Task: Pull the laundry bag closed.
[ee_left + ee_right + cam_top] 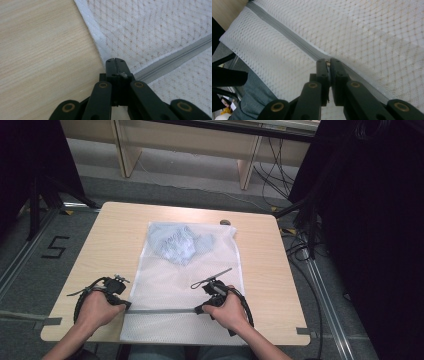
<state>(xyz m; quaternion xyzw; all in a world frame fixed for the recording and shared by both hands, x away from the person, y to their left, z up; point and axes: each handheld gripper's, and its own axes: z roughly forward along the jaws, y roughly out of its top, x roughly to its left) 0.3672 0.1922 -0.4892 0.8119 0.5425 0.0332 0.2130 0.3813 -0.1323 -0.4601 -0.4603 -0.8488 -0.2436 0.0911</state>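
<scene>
White mesh laundry bag flat on tabletop, bluish garment already inside at far end. Grey zipper across near end, right gripper apparently partway along; closure judged unfinished. Left gripper fingers closed on bag's edge at zipper end; right gripper fingers pinched shut at zipper line (pull probably, hidden). Garment in high view; grips in gripper views.

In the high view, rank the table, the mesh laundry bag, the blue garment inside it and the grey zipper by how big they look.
1. Table
2. Mesh laundry bag
3. Blue garment, bunched at the bag's far end
4. Grey zipper, a thin strip across the bag
</scene>
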